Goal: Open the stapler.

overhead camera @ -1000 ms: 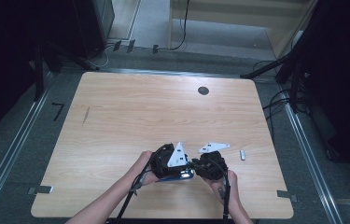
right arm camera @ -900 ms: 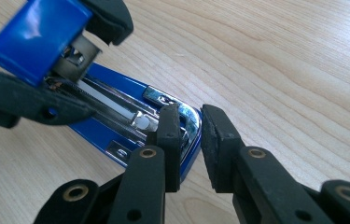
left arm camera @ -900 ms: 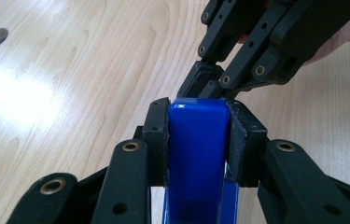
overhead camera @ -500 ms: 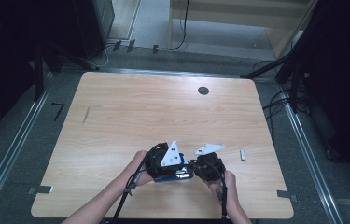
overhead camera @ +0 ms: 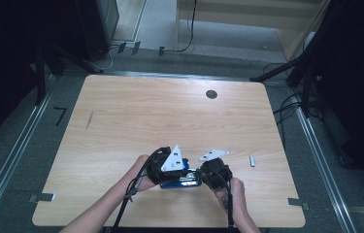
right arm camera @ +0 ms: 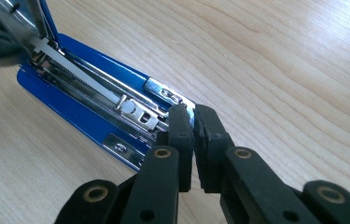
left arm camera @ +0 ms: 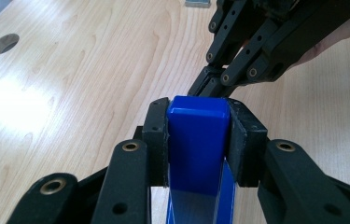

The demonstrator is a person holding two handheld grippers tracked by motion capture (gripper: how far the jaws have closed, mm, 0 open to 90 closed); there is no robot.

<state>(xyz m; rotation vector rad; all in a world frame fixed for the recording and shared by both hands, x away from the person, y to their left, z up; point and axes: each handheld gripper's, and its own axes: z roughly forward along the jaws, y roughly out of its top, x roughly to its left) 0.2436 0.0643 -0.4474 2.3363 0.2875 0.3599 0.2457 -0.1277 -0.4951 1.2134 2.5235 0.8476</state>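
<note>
Left gripper view: left tongs clamp blue stapler; right tongs pinch its magazine.

- Your stapler shows a glossy, saturated blue shell; low centre of the left gripper view.
- Its opened inner rail is bright silver metal, upper left of the right gripper view, on a blue base.
- Both your left gripper and right gripper are matt black with brass-coloured pivot rivets.
- The table is pale blond wood with fine grain streaks.
- A small grey piece lies at right of centre in the high view.
</note>
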